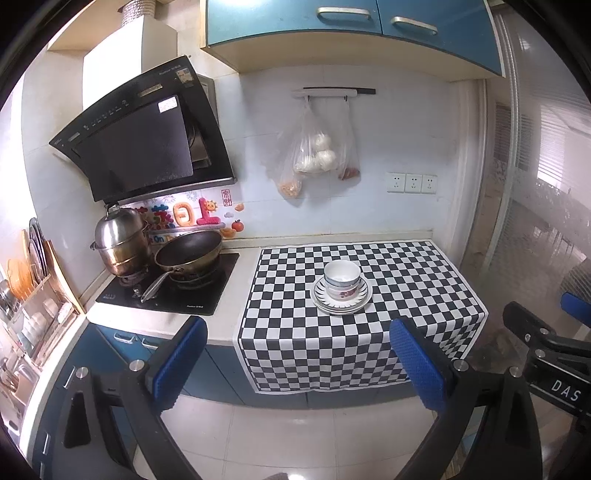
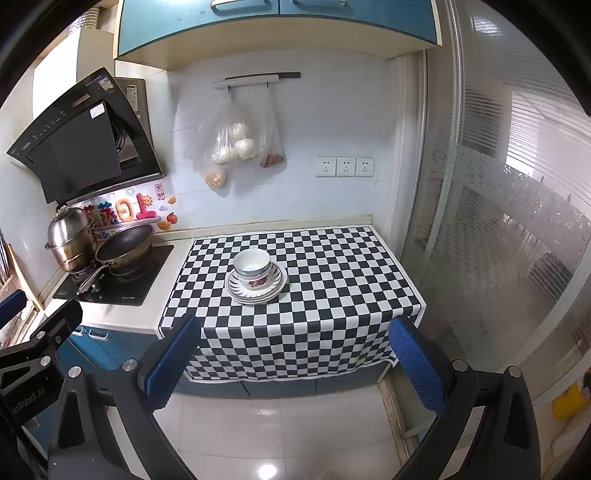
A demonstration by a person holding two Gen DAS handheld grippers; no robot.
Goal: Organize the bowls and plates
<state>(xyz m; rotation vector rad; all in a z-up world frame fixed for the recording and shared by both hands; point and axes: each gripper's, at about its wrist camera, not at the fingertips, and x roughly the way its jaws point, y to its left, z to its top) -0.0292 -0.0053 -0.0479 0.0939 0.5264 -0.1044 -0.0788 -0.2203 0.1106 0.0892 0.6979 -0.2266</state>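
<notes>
Both grippers, left gripper (image 1: pixel 299 363) and right gripper (image 2: pixel 295 363), hover spread, seemingly level, well before the stacked bowls (image 1: pixel 342 277).

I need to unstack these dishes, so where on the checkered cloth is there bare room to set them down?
Bare checkered cloth rings the stacked bowls and plates: widest on the right, toward the glass door. The left is crowded by the wok and steamer pot.

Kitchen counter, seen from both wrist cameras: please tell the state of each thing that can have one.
Left gripper: open, empty, back from the counter.
Right gripper: open, empty.
White bowls: nested upright on the plates.
White striped plates: stacked on the checkered cloth.
Black wok: on the stove, looks empty.
Steel steamer pot: lid on.
Blue wall cabinet doors: shut.
</notes>
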